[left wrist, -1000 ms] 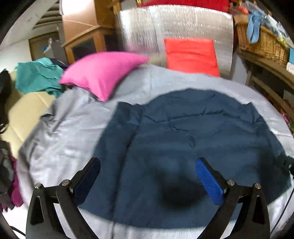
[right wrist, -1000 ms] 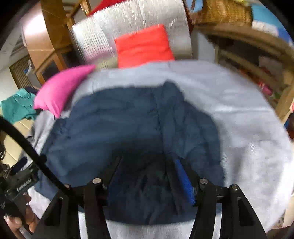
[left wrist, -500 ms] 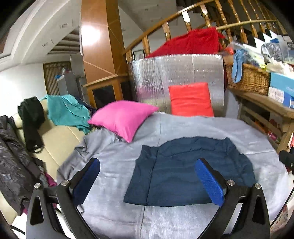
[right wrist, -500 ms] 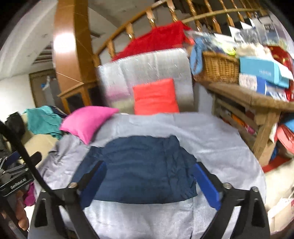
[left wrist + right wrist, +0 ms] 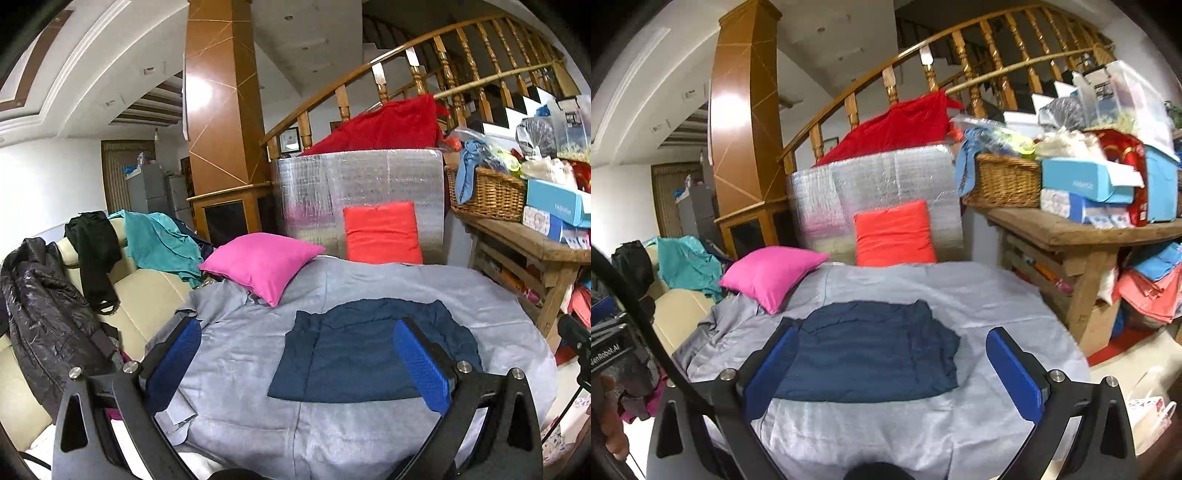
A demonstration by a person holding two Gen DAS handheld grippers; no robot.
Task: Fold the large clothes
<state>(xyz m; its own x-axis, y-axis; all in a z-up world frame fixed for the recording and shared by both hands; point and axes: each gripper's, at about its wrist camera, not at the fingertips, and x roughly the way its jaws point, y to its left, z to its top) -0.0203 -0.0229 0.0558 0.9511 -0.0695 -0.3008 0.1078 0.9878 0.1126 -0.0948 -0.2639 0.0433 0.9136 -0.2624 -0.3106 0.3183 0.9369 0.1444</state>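
garment (image 5: 373, 354) lying folded on sheet (image 5: 240, 347), long axis left-right | sitting ahead-below both grippers | left gripper (image 5: 306, 365) spread, empty | right gripper (image 5: 894, 373) spread, empty, looking more centred on it

Wooden staircase railing (image 5: 424, 74) – cream sofa (image 5: 147, 295) left.

Folded navy garment lying flat on the grey sheet.

I see the dark blue garment (image 5: 373, 354) folded into a broad, roughly rectangular stack, resting on the grey sheet (image 5: 236, 347) near the middle of the surface. Its near edge runs fairly straight; the far edge is more uneven. A vertical fold line marks a narrower panel along its left side. From my right camera the garment (image 5: 868, 358) shows light wrinkles and a rumpled, slightly bulging right edge. It lies apart from both pillows at the far side.
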